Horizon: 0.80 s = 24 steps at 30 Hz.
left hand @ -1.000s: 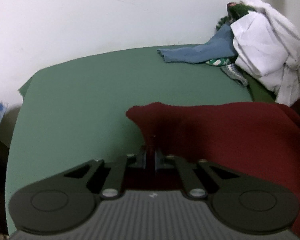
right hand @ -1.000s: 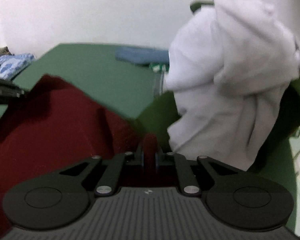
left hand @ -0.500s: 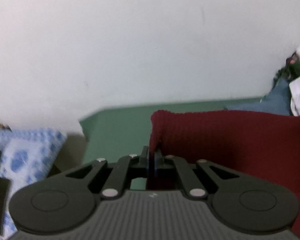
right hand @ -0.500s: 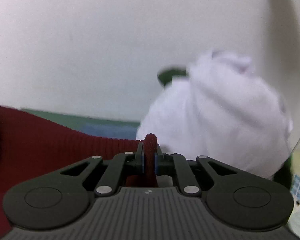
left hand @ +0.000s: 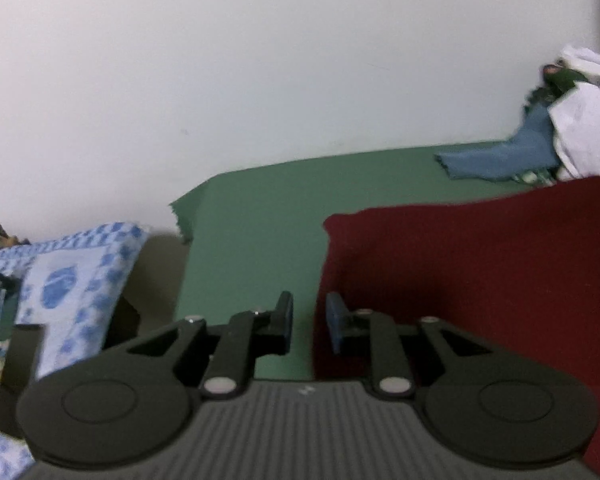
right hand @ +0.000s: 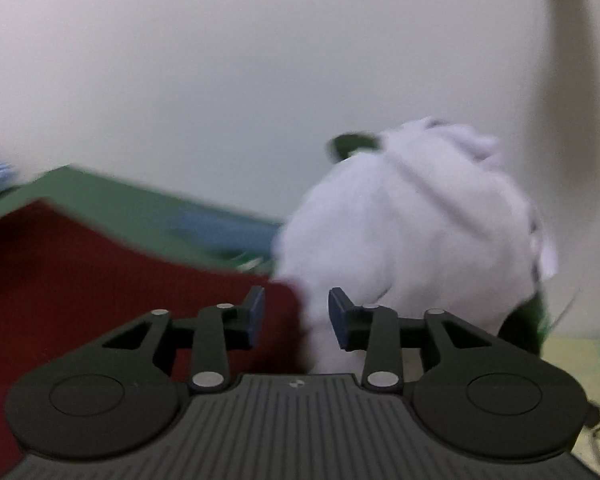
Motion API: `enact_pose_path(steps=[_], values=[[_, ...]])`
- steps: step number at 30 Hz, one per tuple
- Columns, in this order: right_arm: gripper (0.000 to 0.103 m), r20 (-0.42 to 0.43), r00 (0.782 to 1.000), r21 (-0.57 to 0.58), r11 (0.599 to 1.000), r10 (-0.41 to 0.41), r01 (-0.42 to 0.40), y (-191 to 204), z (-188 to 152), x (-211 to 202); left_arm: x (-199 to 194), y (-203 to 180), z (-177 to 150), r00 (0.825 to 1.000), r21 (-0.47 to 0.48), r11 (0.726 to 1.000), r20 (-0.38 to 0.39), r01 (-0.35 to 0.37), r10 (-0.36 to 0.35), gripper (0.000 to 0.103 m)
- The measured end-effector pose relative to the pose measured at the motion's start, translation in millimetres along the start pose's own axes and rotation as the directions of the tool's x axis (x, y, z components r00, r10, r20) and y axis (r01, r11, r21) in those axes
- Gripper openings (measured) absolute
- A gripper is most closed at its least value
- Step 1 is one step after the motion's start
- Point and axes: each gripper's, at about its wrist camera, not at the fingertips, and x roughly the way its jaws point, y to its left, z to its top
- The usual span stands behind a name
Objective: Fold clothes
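1. On the green-covered table [left hand: 256,216], we have the dark red knitted garment [left hand: 480,280] laid flat, one fold apparently made.
2. Behind it, the crumpled white garment heap [right hand: 412,224] remains unfolded.
3. Our left hand-held gripper [left hand: 309,322] and right hand-held gripper [right hand: 296,314] have just been opening, holding nothing.

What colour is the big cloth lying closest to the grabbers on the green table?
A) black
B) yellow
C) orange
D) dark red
D: the dark red cloth spreads over the green table just in front of the left gripper, and the right wrist view shows it beside the white clothes pile too.
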Motion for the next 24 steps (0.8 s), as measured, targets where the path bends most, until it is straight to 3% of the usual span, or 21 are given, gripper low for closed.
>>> enact_pose_path(steps=[3,6,10,12,15,17,20,24], values=[[0.037,-0.095,0.993,-0.005,0.998,0.066,-0.066,15,-21,-4,-35,-10,-21,0.998,0.018,0.998,-0.002,0.059,-0.059,0.023],[0.032,-0.196,0.972,0.039,0.991,0.13,-0.125,29,-35,14,-50,-31,-46,0.989,0.039,0.988,-0.044,0.146,-0.144,0.023],[0.034,-0.191,0.979,0.139,0.989,0.077,-0.051,23,-32,35,-55,-53,-85,0.975,0.072,0.976,-0.107,0.203,-0.195,0.025],[0.039,-0.195,0.98,0.179,0.984,0.041,-0.005,17,-30,34,-59,-56,-105,0.976,0.095,0.977,-0.127,0.191,-0.178,0.025],[0.033,-0.182,0.983,0.143,0.989,-0.009,0.036,24,-32,6,-69,-54,-133,0.982,0.138,0.979,-0.14,0.148,-0.129,0.025],[0.033,-0.187,0.981,0.159,0.987,0.049,-0.019,27,-39,-22,-82,-45,-147,0.98,0.114,0.982,-0.142,0.154,-0.137,0.025],[0.031,-0.265,0.94,0.284,0.949,0.214,-0.136,29,-69,-64,-98,-36,-164,0.984,0.113,0.985,-0.135,0.134,-0.118,0.026],[0.032,-0.341,0.911,0.324,0.939,0.231,-0.116,29,-110,-112,-120,-29,-183,0.985,0.141,0.981,-0.129,0.132,-0.114,0.027]])
